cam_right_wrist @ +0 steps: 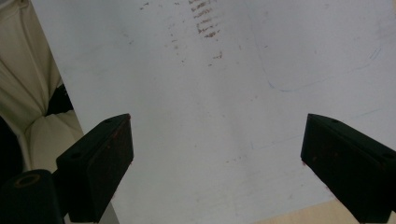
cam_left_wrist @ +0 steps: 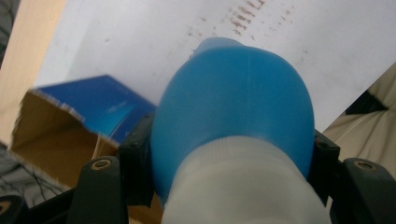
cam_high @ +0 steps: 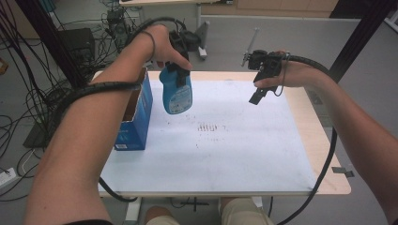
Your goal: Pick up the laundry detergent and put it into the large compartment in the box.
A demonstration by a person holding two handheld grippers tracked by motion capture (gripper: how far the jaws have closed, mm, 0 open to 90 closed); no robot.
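Note:
A blue bottle (cam_high: pixel 177 91) with a white neck hangs in the air above the white sheet, its base pointing down. My left gripper (cam_high: pixel 177 70) is shut on its upper part, just right of the open blue carton (cam_high: pixel 137 112). In the left gripper view the bottle (cam_left_wrist: pixel 233 107) sits between the two black jaws and the carton (cam_left_wrist: pixel 88 112) lies below it. My right gripper (cam_high: pixel 257 96) hovers over the far right of the sheet, pointing down. In the right gripper view it (cam_right_wrist: pixel 217 161) stands wide open with nothing between its fingers.
A white sheet (cam_high: pixel 244 150) with brownish marks (cam_high: pixel 208 127) covers most of the wooden table (cam_high: pixel 335 183). Cables and dark frame posts (cam_high: pixel 51 42) stand at the left and far right. The person's knees (cam_high: pixel 237 211) sit under the near table edge.

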